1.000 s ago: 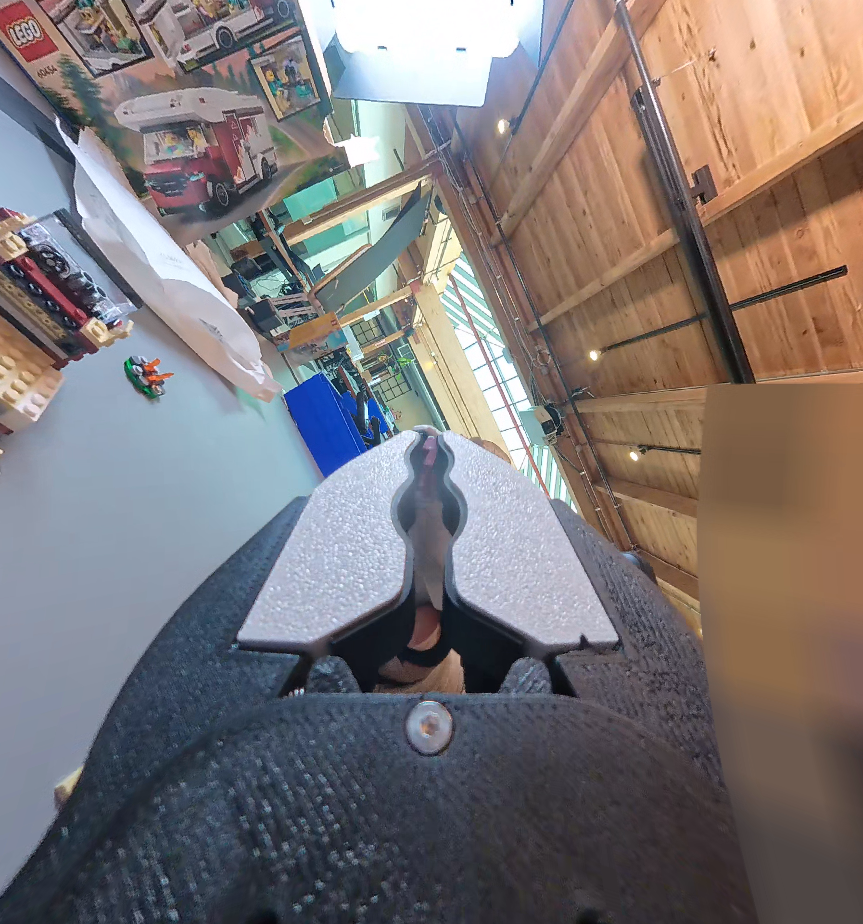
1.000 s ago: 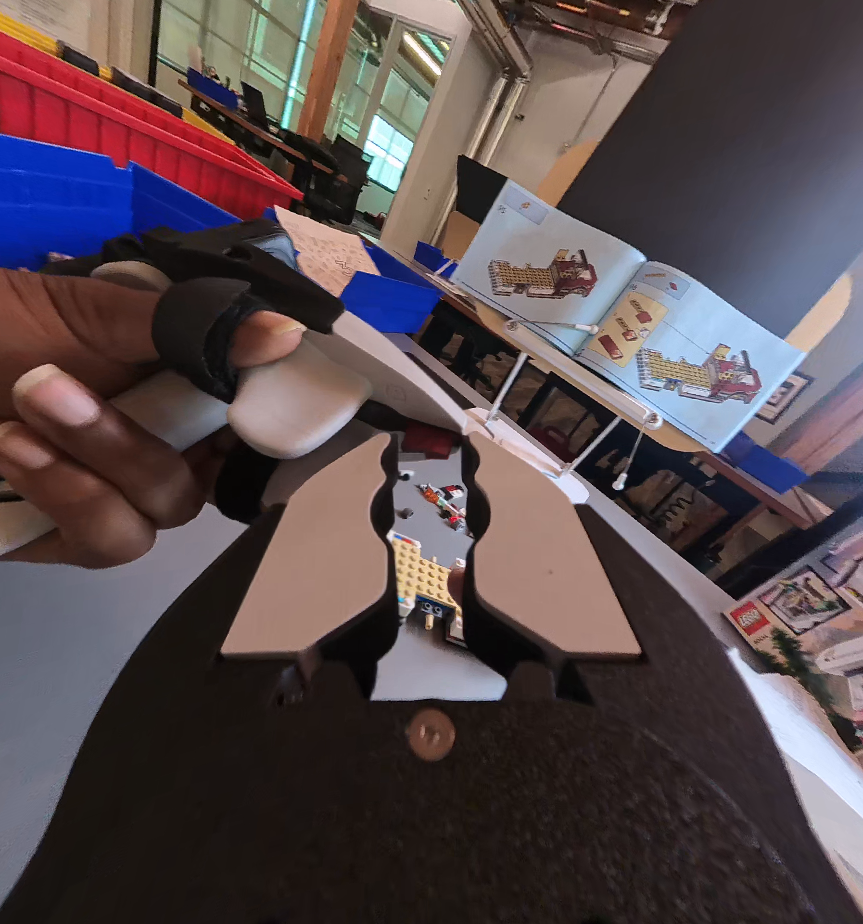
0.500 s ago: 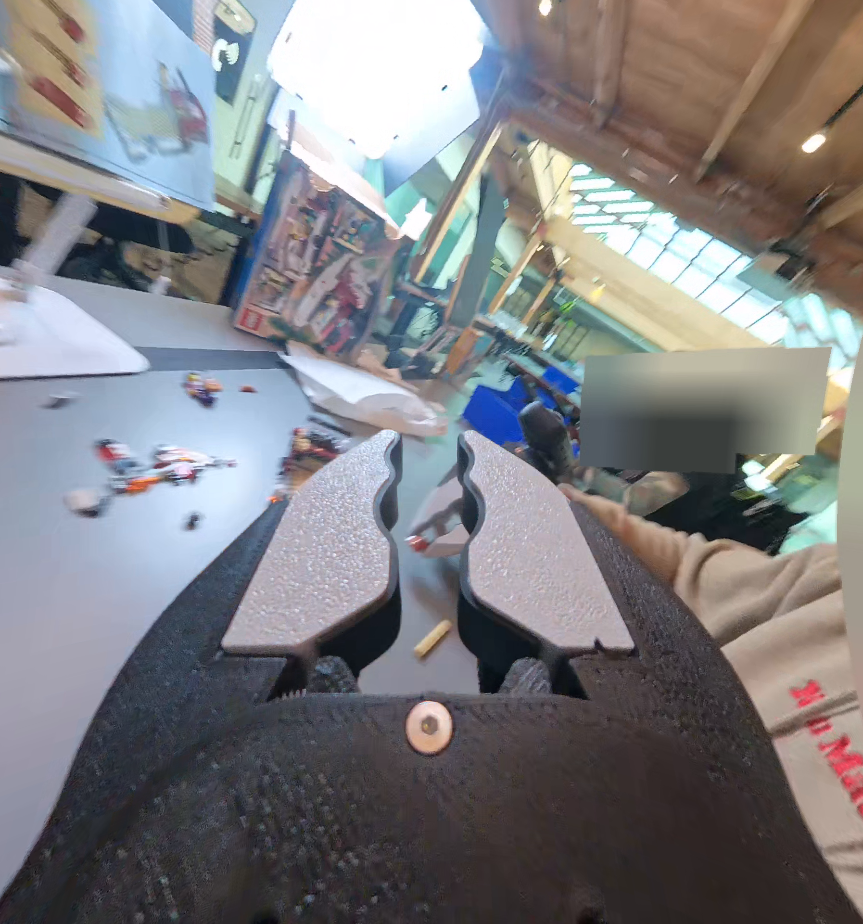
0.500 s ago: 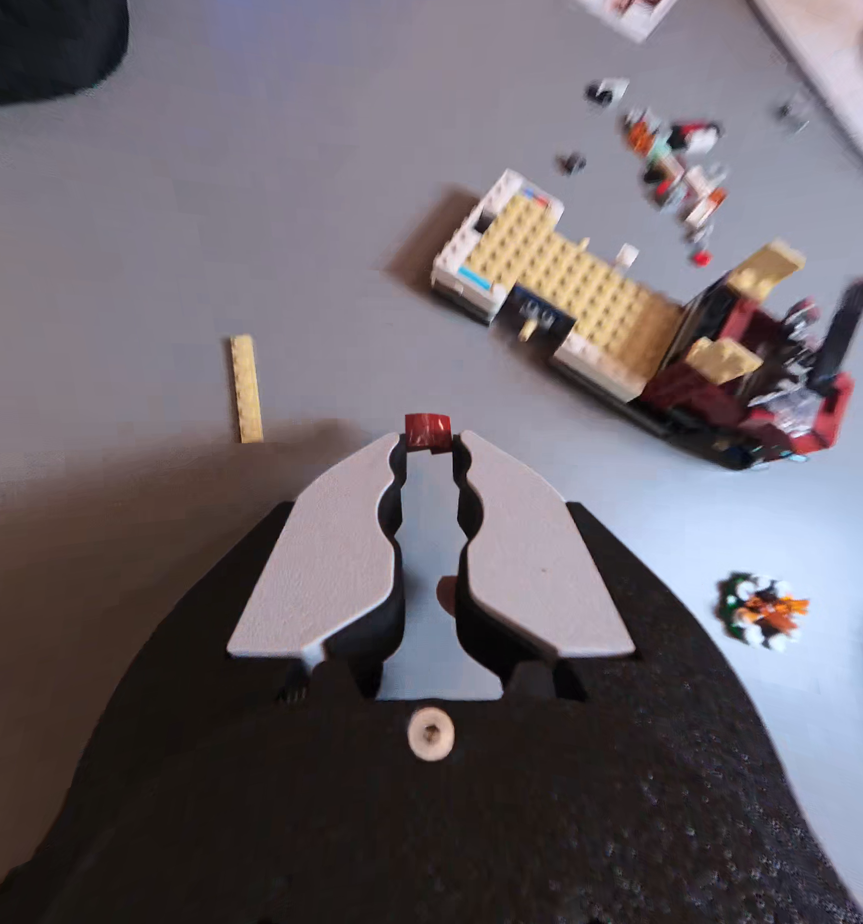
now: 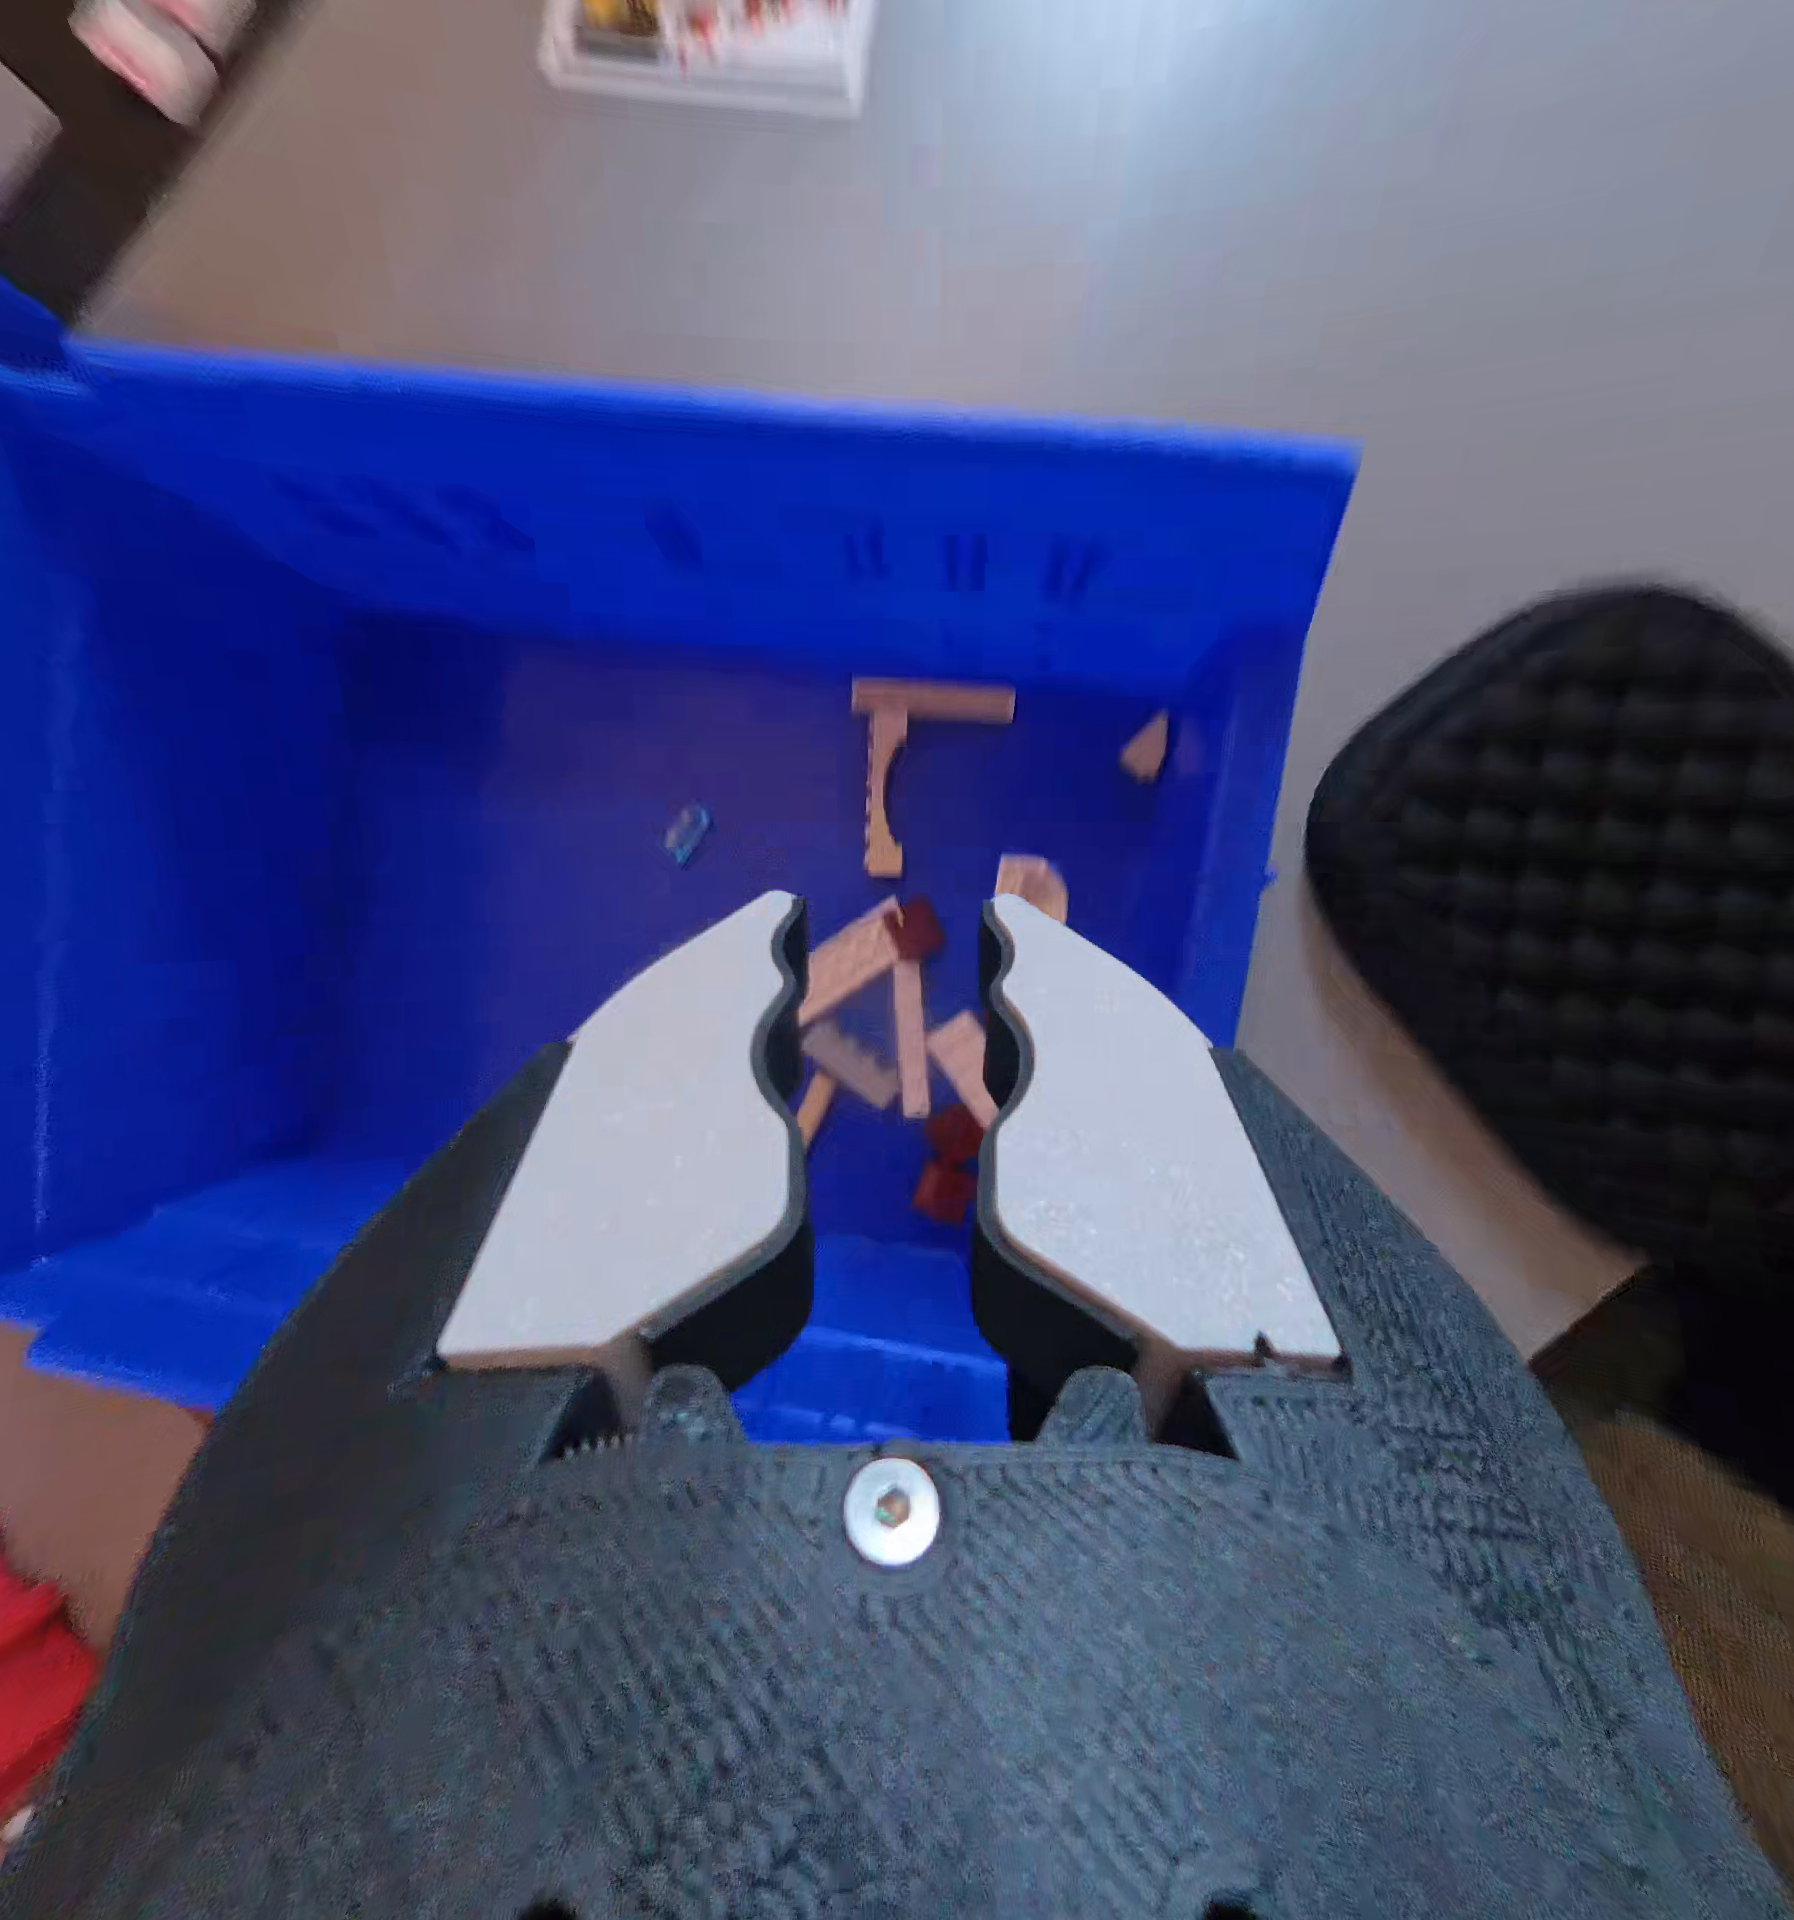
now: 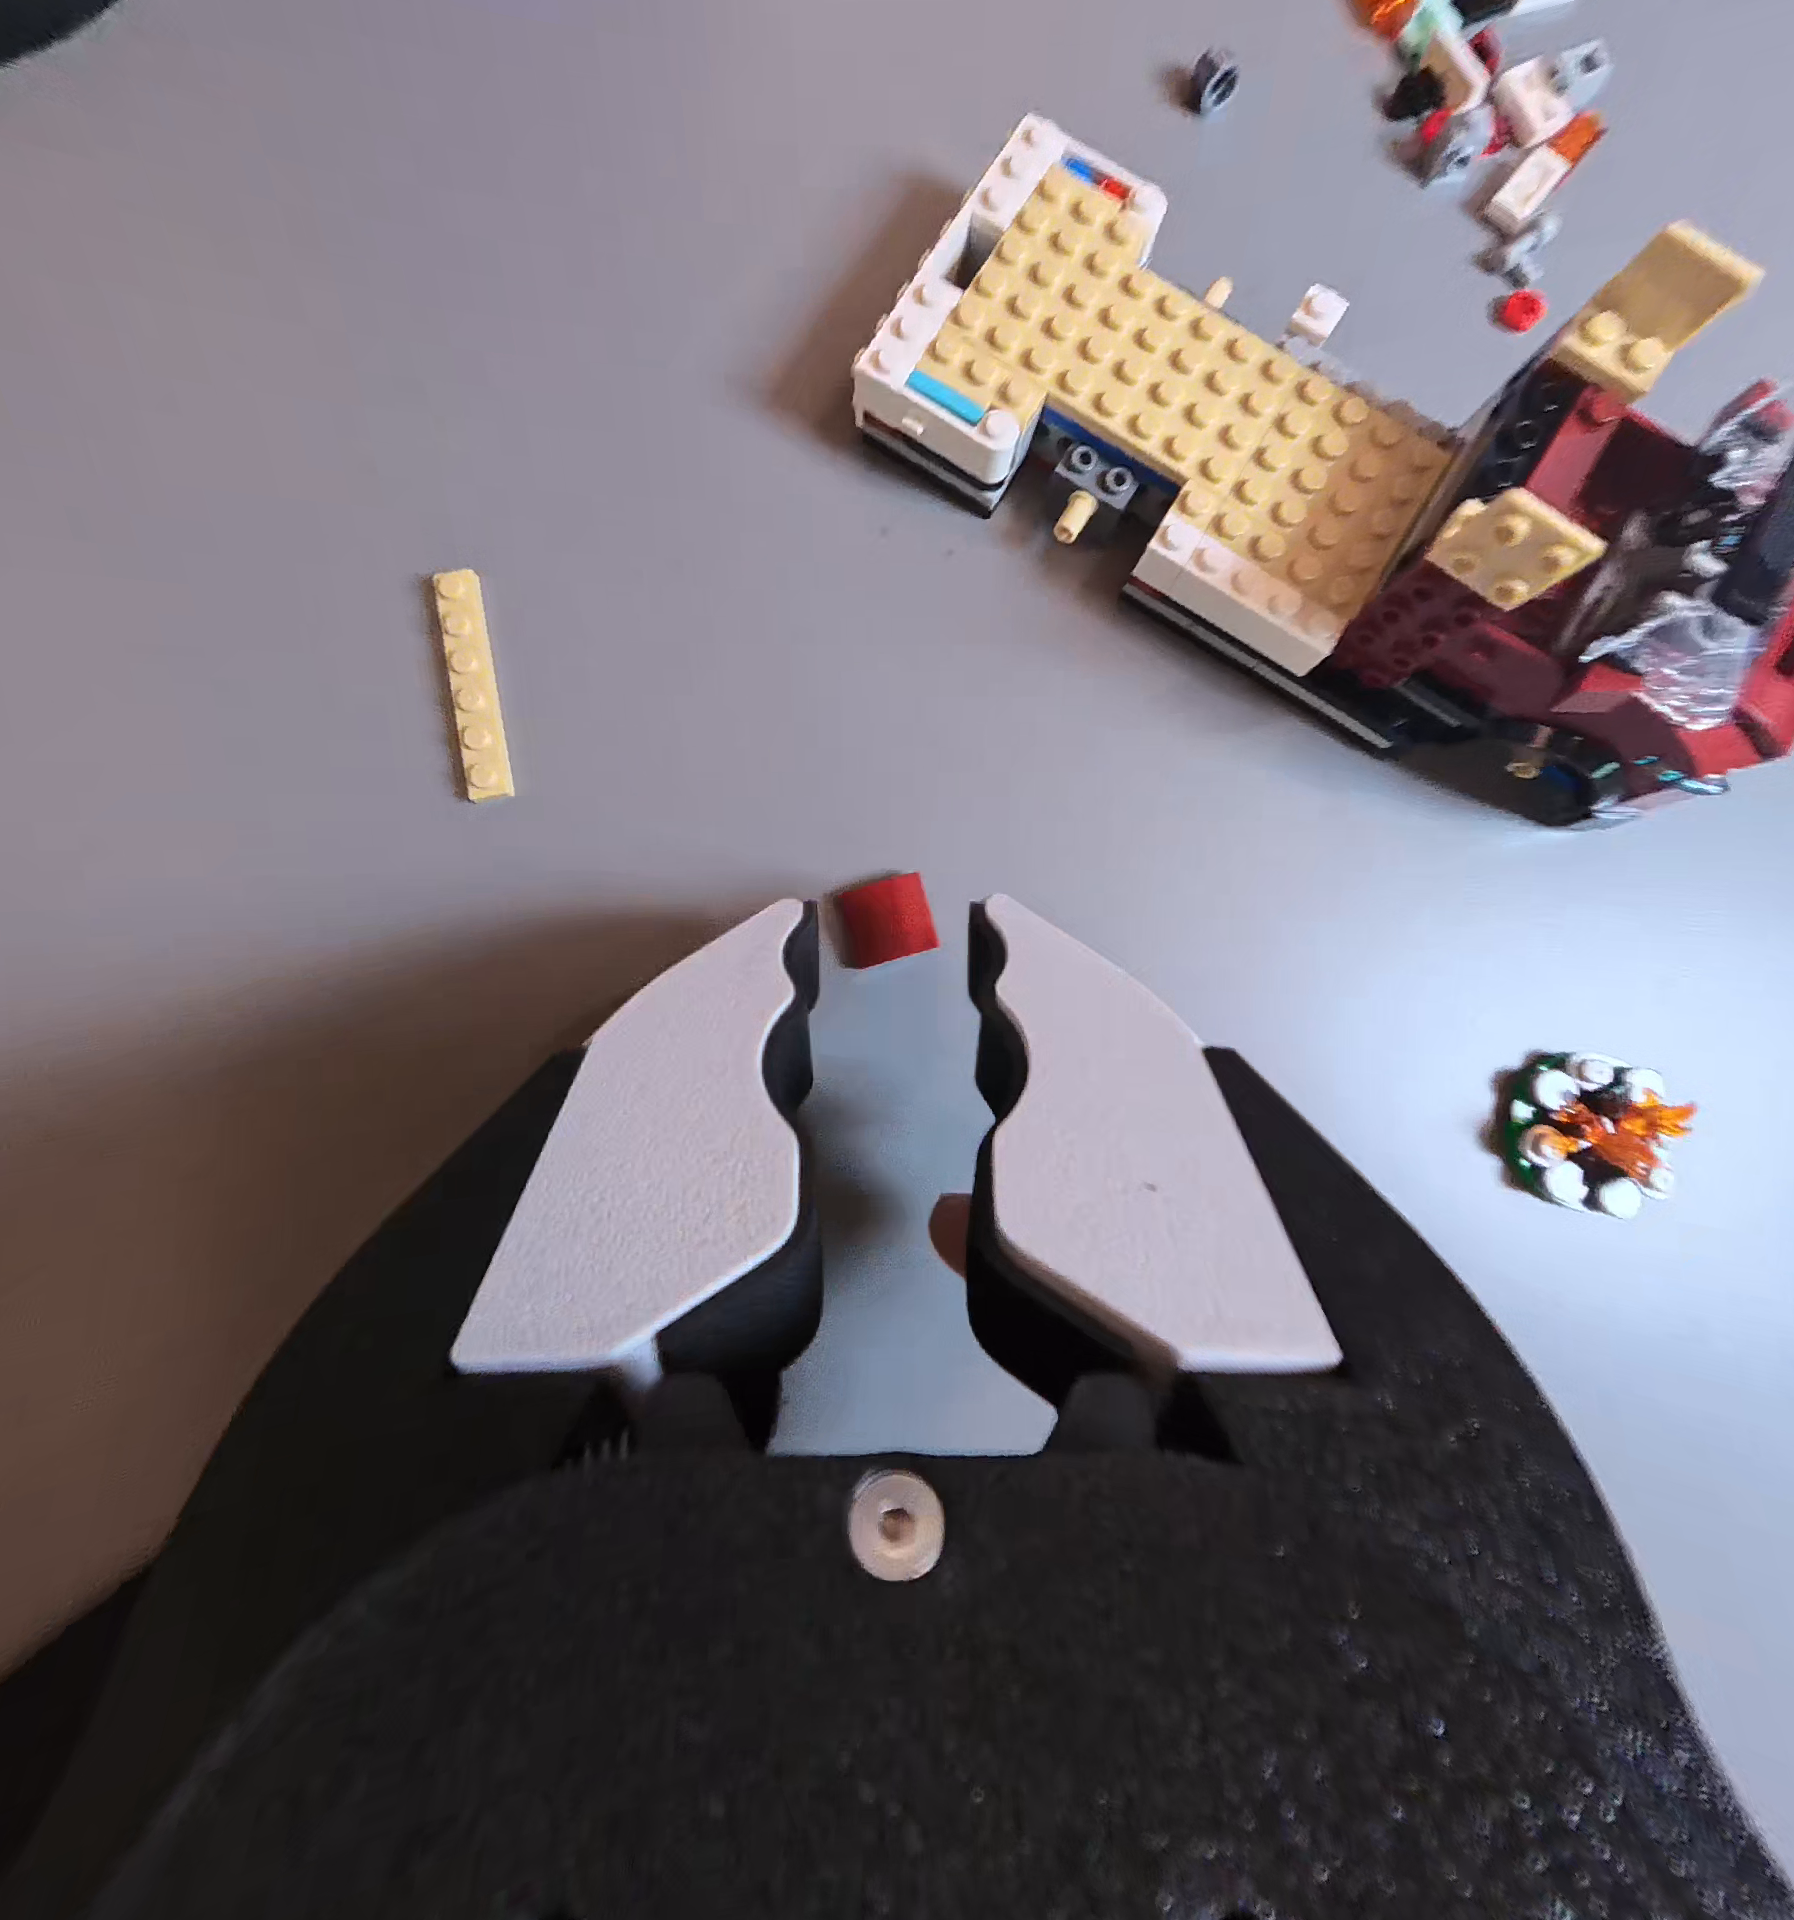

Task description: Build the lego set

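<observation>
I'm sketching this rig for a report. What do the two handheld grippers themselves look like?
Both look alike. The left gripper and right gripper each have a rough-textured black body, apparently 3D-printed, with one silver hex screw at the centre. Each carries two flat, pale grey fingers with curved outer edges and wavy black inner edges. No cables or sleeves show.

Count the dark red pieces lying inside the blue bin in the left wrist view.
3 visible in the bin: one on the tan pile just beyond the tool tips, two stacked close together nearer, by the right finger. The fingers may hide more.
</observation>
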`<action>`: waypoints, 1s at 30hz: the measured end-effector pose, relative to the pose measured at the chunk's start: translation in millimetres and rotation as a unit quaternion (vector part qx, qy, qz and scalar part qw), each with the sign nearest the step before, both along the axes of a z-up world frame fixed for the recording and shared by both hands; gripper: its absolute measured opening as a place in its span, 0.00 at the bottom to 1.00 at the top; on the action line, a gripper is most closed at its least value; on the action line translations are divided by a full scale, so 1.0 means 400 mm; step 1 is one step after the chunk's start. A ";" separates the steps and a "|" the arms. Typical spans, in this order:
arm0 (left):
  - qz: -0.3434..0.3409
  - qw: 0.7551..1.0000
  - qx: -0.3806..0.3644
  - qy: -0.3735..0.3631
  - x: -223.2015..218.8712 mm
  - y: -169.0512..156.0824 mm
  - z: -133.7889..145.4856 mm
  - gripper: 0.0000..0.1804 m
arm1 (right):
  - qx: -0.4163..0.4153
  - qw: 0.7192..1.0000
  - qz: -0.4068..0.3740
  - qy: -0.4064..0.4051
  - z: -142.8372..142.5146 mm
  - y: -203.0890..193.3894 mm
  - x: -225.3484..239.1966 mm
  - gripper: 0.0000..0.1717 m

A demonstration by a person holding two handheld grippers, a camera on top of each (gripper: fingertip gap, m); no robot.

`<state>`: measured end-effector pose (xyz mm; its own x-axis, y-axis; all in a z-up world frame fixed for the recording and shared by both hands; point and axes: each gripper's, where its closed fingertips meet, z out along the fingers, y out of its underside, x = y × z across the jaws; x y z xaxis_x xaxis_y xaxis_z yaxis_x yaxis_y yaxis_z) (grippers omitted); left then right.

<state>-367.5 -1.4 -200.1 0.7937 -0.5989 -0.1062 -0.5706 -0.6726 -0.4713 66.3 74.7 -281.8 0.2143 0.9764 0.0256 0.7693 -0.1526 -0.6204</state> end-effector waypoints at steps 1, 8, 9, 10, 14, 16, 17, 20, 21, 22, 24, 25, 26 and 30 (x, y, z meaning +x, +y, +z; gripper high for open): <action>-0.009 0.999 -0.023 0.026 -0.021 -0.008 -0.029 0.17 | 0.009 1.000 -0.008 0.008 0.011 0.005 0.002 0.16; -0.054 0.987 -0.137 0.065 -0.032 -0.017 -0.177 0.17 | 0.053 0.997 -0.036 0.044 0.077 0.010 0.007 0.16; -0.058 0.985 -0.145 0.069 -0.033 -0.015 -0.191 0.17 | 0.055 0.997 -0.037 0.046 0.080 0.006 0.007 0.16; -0.061 0.984 -0.152 0.073 -0.036 -0.014 -0.203 0.17 | 0.057 0.997 -0.039 0.047 0.082 0.002 0.008 0.16; -0.067 0.981 -0.168 0.074 -0.032 -0.014 -0.235 0.15 | 0.063 0.996 -0.043 0.051 0.086 -0.010 0.013 0.16; -0.076 0.981 -0.159 0.086 -0.031 -0.009 -0.245 0.09 | 0.064 0.995 -0.045 0.056 0.087 -0.014 0.013 0.15; -0.081 0.981 -0.151 0.091 -0.030 -0.006 -0.245 0.08 | 0.066 0.995 -0.047 0.058 0.088 -0.014 0.013 0.15; -0.087 0.984 -0.123 0.099 -0.027 0.005 -0.225 0.03 | 0.070 0.994 -0.045 0.064 0.094 -0.020 0.009 0.15; -0.084 0.986 -0.108 0.097 -0.026 0.010 -0.207 0.03 | 0.073 0.994 -0.044 0.068 0.099 -0.024 0.005 0.15; -0.082 0.989 -0.088 0.087 -0.017 0.018 -0.181 0.03 | 0.077 0.993 -0.041 0.074 0.107 -0.028 -0.001 0.15; -0.087 0.994 -0.038 0.062 0.020 0.030 -0.114 0.03 | 0.091 0.991 -0.031 0.090 0.128 -0.040 -0.020 0.15; -0.093 0.994 -0.013 0.056 0.043 0.034 -0.080 0.03 | 0.099 0.990 -0.022 0.101 0.141 -0.048 -0.035 0.15; -0.104 0.994 0.012 0.044 0.075 0.034 -0.046 0.03 | 0.108 0.987 -0.011 0.115 0.155 -0.058 -0.053 0.15; -0.177 0.973 0.079 -0.121 0.319 -0.001 0.079 0.03 | 0.170 0.967 0.050 0.182 0.222 -0.113 -0.157 0.15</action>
